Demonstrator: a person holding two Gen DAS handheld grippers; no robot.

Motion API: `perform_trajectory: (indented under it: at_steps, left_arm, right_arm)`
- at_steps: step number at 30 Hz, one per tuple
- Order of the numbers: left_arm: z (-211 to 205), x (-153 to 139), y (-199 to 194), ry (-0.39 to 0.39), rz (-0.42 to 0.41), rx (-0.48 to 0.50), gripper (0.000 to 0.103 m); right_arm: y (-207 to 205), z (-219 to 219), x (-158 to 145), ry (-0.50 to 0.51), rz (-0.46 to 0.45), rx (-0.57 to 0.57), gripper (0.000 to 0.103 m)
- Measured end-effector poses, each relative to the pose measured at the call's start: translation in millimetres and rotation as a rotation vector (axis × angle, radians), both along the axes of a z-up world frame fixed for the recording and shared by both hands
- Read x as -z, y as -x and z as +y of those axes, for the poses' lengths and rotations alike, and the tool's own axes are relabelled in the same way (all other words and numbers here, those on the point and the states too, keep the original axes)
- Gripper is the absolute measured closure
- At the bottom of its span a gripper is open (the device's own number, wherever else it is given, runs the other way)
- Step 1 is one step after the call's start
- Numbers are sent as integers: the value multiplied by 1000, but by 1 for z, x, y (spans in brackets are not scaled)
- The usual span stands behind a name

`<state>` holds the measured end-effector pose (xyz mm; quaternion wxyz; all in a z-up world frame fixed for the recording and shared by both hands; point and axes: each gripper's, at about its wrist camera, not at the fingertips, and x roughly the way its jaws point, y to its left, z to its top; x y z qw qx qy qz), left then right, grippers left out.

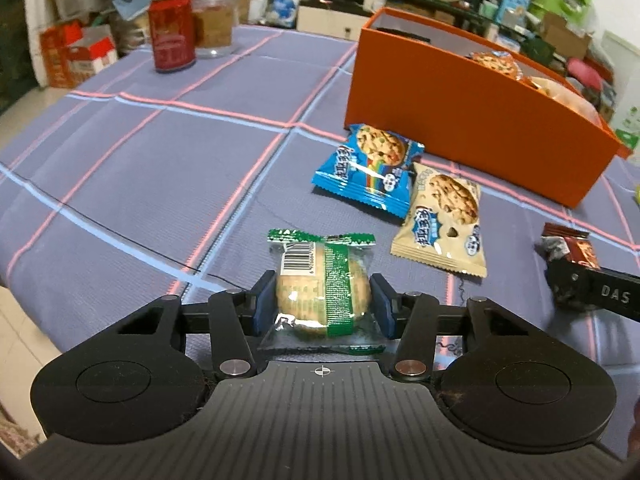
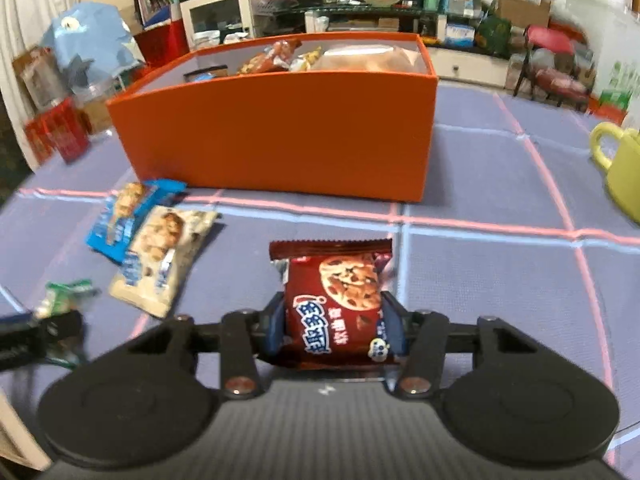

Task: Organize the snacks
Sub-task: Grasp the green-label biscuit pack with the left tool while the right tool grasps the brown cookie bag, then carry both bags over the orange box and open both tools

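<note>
Before the orange box (image 2: 280, 136), each tool clamped on a packet, two cookie packets (image 1: 400, 188) between, unobstructed.

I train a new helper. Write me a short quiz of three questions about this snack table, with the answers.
1. True or false: the left gripper is closed on a green-wrapped pastry.
2. Which packet does the right gripper hold? A blue, B beige, C red cookie packet.
3. Fill in: the blue packet and beige packet lie on the cloth in front of the orange ___.

Key: 1 true; 2 C; 3 box.
</note>
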<state>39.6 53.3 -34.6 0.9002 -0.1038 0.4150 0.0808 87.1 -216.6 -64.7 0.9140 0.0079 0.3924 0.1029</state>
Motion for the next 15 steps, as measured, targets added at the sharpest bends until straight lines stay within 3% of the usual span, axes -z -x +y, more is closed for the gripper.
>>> perform_trajectory:
  at_steps: [4, 10, 15]
  left_arm:
    - [3, -5, 2, 8, -13, 22, 81]
    - [-4, -24, 6, -96, -110, 75, 81]
    - [-5, -24, -8, -159, -74, 78, 81]
  right_arm:
    - [3, 3, -1, 21, -12, -13, 47]
    - [14, 9, -17, 48, -87, -31, 47]
    - [21, 12, -28, 48, -130, -46, 47]
